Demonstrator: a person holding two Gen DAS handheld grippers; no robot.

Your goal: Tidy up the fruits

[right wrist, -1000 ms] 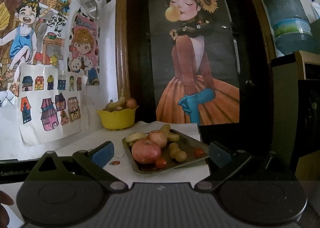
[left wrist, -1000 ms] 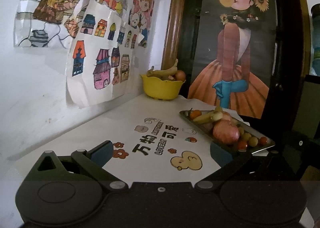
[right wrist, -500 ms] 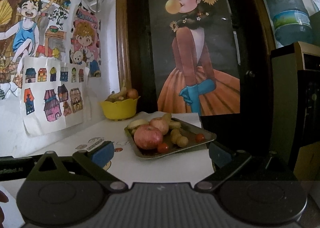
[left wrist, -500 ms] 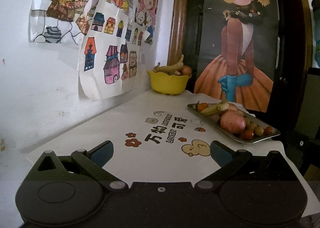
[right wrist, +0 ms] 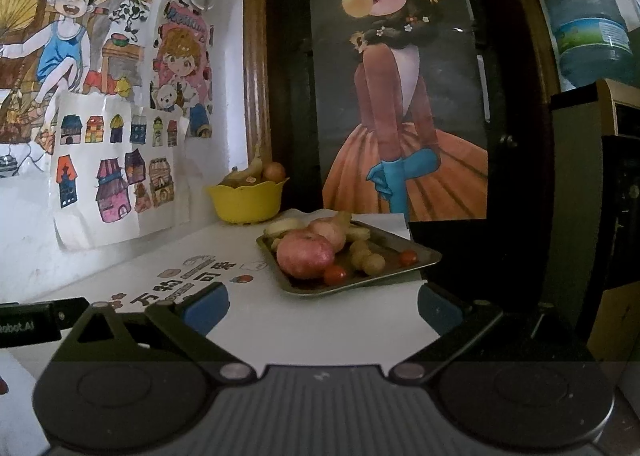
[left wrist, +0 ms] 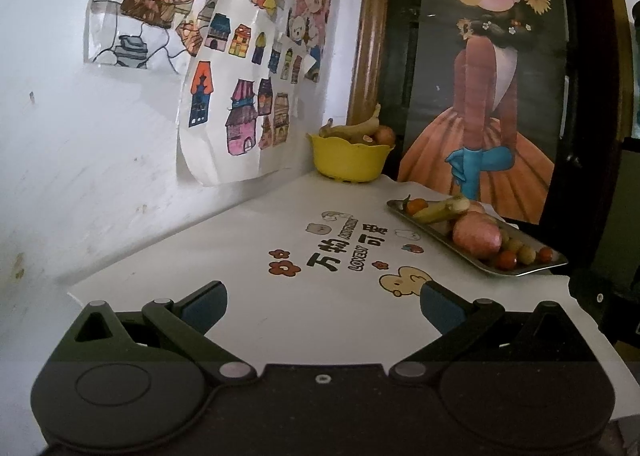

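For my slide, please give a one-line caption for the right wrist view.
Open right gripper faces a metal tray of apples, tomatoes and small fruits, with a yellow bowl behind.

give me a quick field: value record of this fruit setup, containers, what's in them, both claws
surface: white printed tablecloth
tray: metal tray at the table's right edge
tray contents: two apples, front apple, cherry tomatoes, small yellowish fruits, a banana
bowl: yellow bowl by the wall corner, holding a banana and a round fruit
left claw: open, empty
right claw: open, empty, facing the tray
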